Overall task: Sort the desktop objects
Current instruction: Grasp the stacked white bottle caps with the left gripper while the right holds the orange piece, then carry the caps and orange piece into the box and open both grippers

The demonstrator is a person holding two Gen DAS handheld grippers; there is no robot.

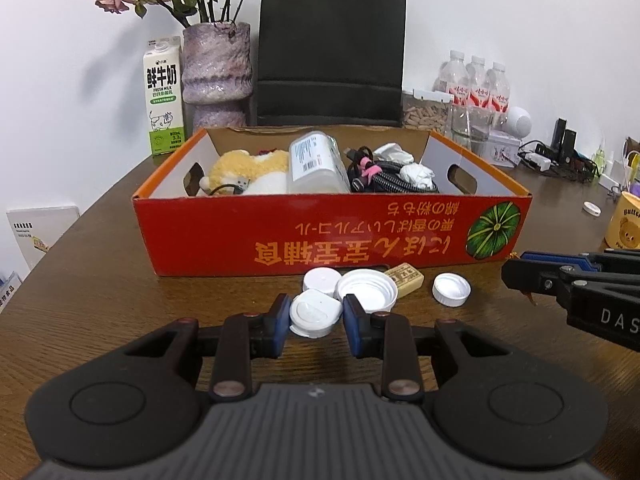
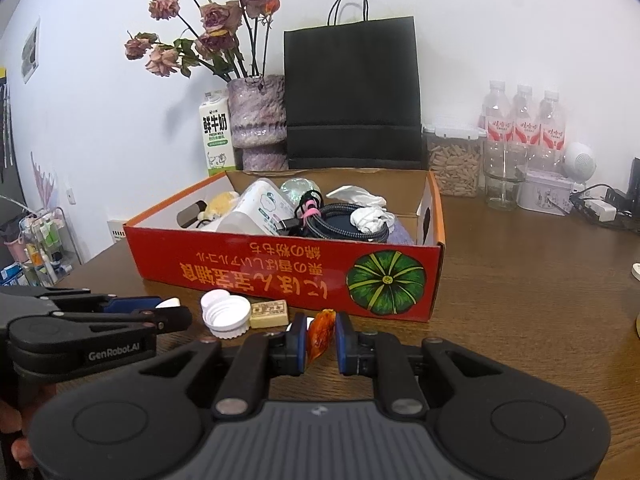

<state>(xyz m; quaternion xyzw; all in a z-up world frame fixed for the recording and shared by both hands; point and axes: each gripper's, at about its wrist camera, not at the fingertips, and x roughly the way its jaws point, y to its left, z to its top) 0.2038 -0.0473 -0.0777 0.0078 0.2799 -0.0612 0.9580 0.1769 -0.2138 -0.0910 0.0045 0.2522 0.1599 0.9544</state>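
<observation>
The left gripper point(image 1: 316, 314) clamps one of four white caps point(image 1: 315, 313) (its underside hidden), the right gripper point(image 2: 321, 338) pinches one orange wrapper point(image 2: 321, 336).

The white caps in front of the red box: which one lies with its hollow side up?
The large ribbed cap, beside the small yellow block; the others show flat tops.

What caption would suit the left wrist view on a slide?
Left gripper shut on a white cap before a red box.
</observation>
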